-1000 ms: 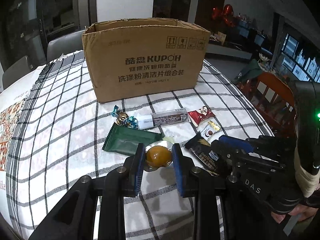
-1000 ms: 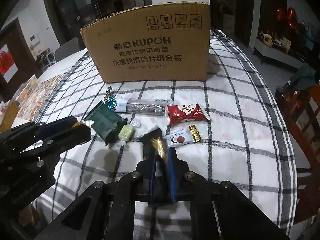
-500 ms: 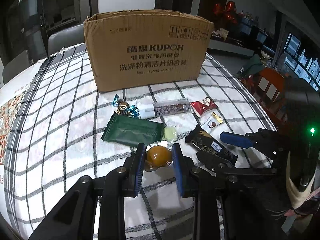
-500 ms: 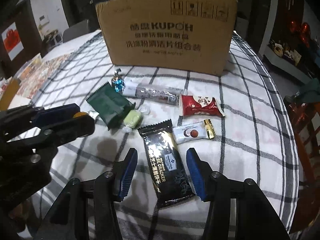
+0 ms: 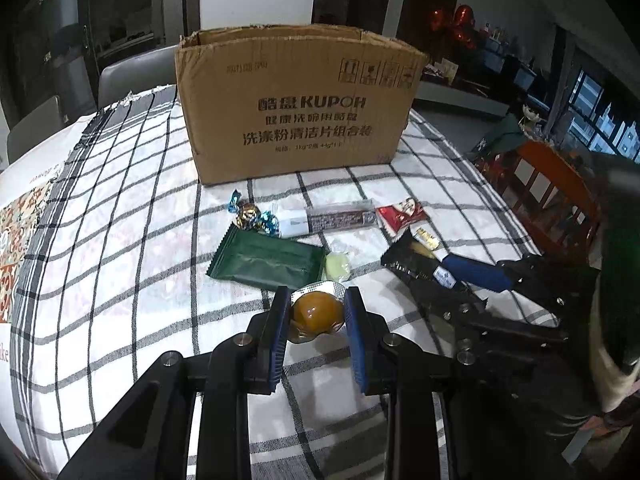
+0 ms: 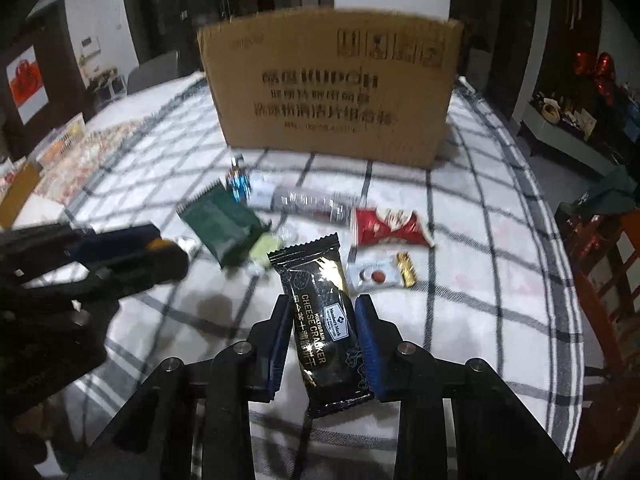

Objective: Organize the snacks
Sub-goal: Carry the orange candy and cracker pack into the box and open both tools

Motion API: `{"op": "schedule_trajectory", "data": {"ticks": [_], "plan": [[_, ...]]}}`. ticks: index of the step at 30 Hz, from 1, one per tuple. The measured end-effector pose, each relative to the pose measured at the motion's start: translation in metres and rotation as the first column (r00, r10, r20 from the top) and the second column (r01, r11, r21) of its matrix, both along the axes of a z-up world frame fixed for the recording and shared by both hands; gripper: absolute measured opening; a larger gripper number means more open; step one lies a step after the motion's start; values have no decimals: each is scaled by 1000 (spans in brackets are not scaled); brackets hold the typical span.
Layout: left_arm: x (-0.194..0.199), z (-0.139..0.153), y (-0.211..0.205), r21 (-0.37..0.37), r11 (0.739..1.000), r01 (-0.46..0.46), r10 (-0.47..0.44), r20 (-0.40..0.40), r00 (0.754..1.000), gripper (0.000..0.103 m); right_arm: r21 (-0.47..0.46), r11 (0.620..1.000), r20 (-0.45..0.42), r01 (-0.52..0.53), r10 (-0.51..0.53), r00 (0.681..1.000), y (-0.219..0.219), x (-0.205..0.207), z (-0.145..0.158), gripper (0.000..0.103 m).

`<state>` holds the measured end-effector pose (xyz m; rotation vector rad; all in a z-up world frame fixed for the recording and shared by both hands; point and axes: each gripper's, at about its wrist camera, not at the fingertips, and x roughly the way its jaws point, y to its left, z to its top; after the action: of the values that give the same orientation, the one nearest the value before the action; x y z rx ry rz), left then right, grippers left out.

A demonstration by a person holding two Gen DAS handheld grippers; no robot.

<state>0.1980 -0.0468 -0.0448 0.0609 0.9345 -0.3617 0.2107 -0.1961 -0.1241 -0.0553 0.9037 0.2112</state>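
Two grippers busy here: the left gripper (image 5: 318, 312) is clamped on an orange jelly cup (image 5: 317, 312), while the right gripper (image 6: 323, 322) has just been closing its jaws onto the black cracker packet (image 6: 320, 312), both over the checked tablecloth (image 5: 120, 240) before the cardboard box (image 5: 298, 104).

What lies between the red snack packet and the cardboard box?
Nothing: in the right wrist view, only bare checked tablecloth lies between the red snack packet and the cardboard box.
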Motion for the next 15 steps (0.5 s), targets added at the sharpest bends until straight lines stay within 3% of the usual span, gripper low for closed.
{"op": "schedule_trajectory", "data": {"ticks": [15], "plan": [[39, 86, 1, -13, 999, 33, -31, 136, 990, 27, 105, 994, 171, -17, -1, 985, -3, 42, 100, 33]]}}
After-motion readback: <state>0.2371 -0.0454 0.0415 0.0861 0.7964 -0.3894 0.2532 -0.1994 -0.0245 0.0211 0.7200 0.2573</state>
